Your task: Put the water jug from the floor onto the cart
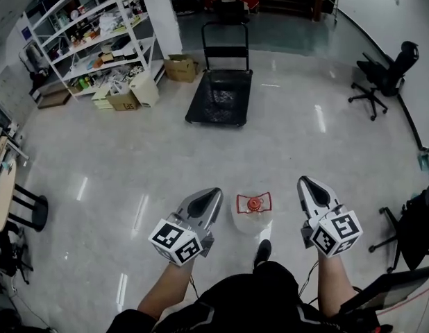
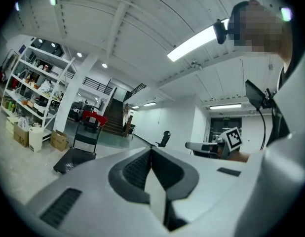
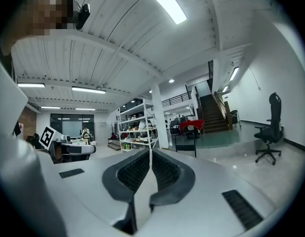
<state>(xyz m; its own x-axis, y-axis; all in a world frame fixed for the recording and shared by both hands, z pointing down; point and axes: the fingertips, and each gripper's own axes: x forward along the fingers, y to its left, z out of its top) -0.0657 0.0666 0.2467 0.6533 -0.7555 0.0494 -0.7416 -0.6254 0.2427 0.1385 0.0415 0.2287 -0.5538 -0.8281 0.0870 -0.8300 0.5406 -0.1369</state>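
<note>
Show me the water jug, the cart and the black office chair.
water jug [image 1: 253,203], head view, on its red cap.
cart [image 1: 221,99], head view, on its black deck.
office chair [image 1: 381,75], head view, on its seat.

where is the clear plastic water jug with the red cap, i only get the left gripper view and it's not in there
Observer: The clear plastic water jug stands on the glossy floor between the left gripper and the right gripper, just ahead of the person's black shoe.
Operator: upright or tipped
Observer: Upright, it seems: the head view looks straight down on its red cap.
Operator: right gripper holding anything
Observer: No, its jaws are shut together with nothing between them.
</note>
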